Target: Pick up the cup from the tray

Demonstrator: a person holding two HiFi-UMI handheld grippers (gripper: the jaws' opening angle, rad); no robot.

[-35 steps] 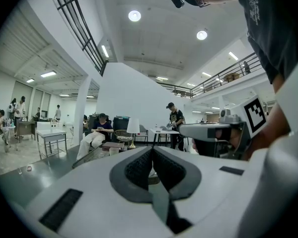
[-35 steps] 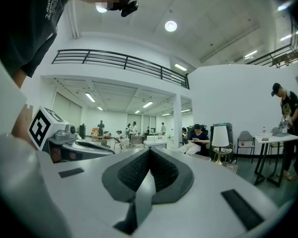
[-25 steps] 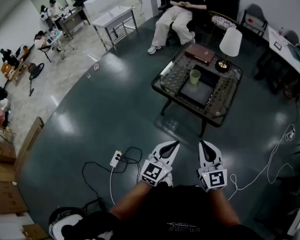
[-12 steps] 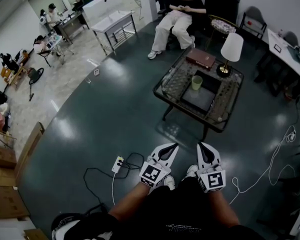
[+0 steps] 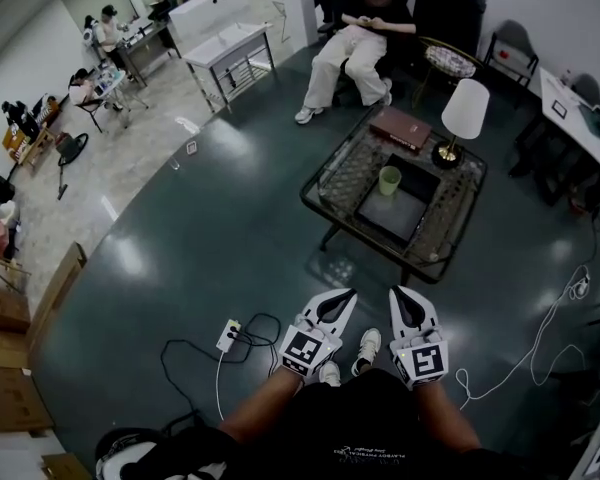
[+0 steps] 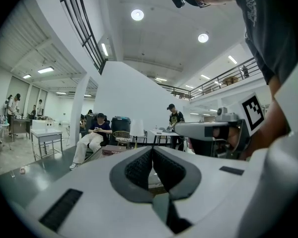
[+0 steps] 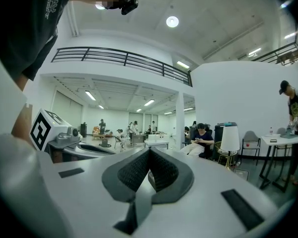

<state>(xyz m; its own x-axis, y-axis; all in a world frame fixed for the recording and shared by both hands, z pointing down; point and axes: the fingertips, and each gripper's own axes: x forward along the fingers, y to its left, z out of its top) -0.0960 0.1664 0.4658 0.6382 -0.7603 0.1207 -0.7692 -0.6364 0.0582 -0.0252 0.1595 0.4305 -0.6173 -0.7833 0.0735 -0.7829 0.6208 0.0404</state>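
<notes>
The step in hand looked like the approach, with no reach begun. The pale green cup (image 5: pixel 390 180) stood upright at the far corner of the dark tray (image 5: pixel 398 218), which lay on the glass tabletop (image 5: pixel 342 175) well ahead of the person. A brown book (image 5: pixel 400 128) and a white-shaded lamp (image 5: pixel 464 108) stood beyond the tray on the same tabletop. The left claw (image 5: pixel 348 294) and the right claw (image 5: pixel 396 293) were held low and close to the body, side by side, both pointing roughly level towards the tabletop and well apart from it. In each gripper view the two pads met at their tips with nothing between them, so both claws were closed and empty.

By my judgement the next move called for closing the remaining floor to the tabletop, then parting the jaws of one claw wide enough to take the cup's wall. It would have to come in over the tray's near edge and keep clear of the lamp
</notes>
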